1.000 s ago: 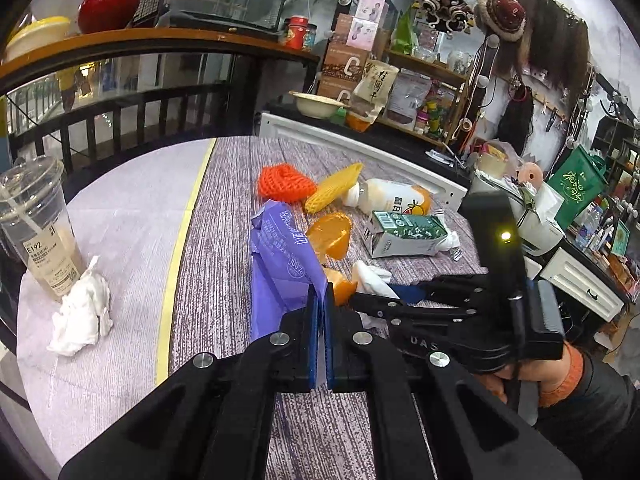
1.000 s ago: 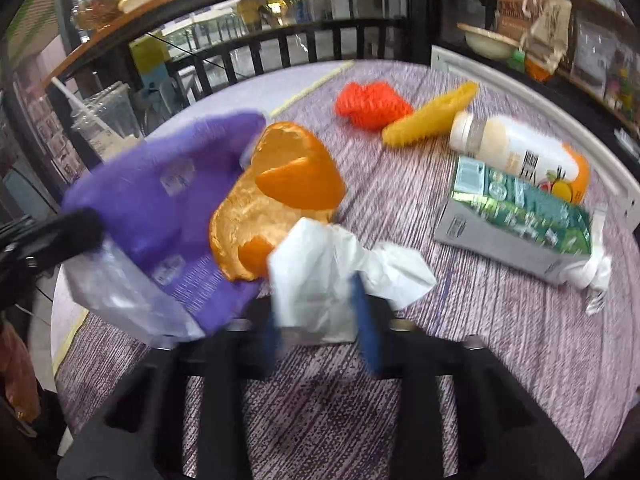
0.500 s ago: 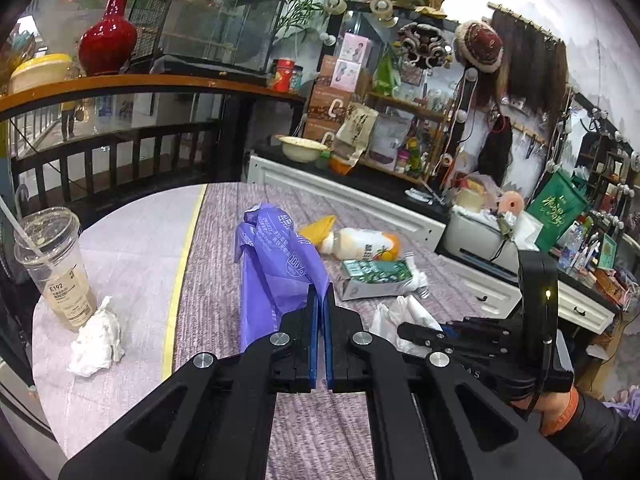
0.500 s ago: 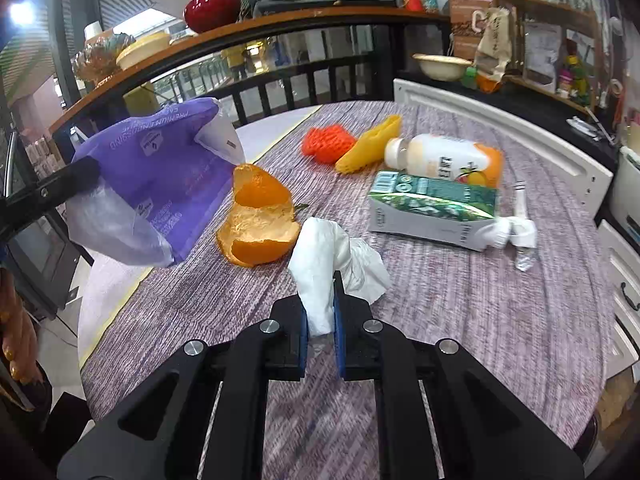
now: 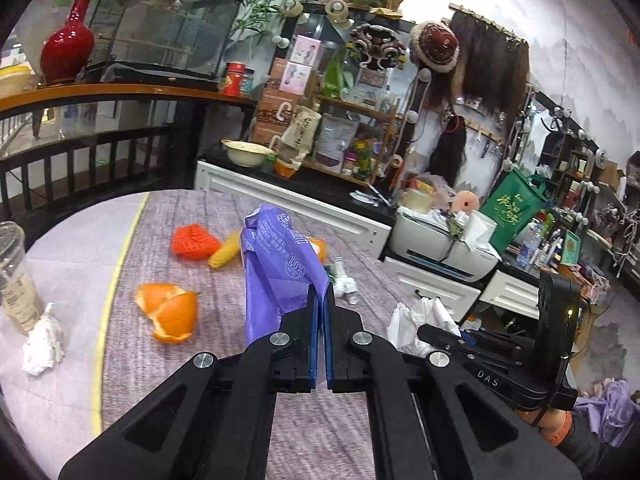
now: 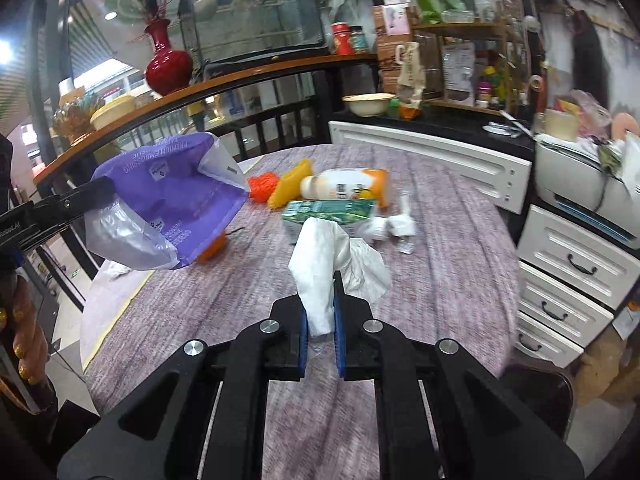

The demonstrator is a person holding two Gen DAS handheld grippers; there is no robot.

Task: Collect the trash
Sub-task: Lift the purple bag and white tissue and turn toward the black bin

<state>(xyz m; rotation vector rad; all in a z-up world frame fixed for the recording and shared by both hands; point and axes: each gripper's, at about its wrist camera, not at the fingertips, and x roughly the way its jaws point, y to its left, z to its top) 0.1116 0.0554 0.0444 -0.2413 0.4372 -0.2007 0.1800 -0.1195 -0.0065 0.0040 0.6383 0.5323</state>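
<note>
My left gripper (image 5: pixel 320 300) is shut on the edge of a purple plastic bag (image 5: pixel 280 268), which hangs above the table; from the right wrist view the bag (image 6: pixel 172 208) gapes open at the left. My right gripper (image 6: pixel 320 300) is shut on a crumpled white tissue (image 6: pixel 332 256), lifted off the table to the bag's right; the left wrist view shows the tissue (image 5: pixel 420 320) too. On the purple tablecloth lie orange peel (image 5: pixel 170 312), a red foam net (image 5: pixel 194 242), a yellow foam net (image 5: pixel 226 254), a juice bottle (image 6: pixel 348 186) and a green carton (image 6: pixel 328 212).
A plastic cup (image 5: pixel 14 276) and another crumpled tissue (image 5: pixel 42 344) sit at the table's left edge. A small wrapper (image 6: pixel 400 224) lies by the carton. White drawers (image 6: pixel 572 264) stand to the right, a railing (image 5: pixel 80 152) behind, shelves (image 5: pixel 340 120) beyond.
Both grippers have risen and pulled back from the table. The right one closed on the white tissue and lifted it. The bag came up off the orange peel, which now lies uncovered.
</note>
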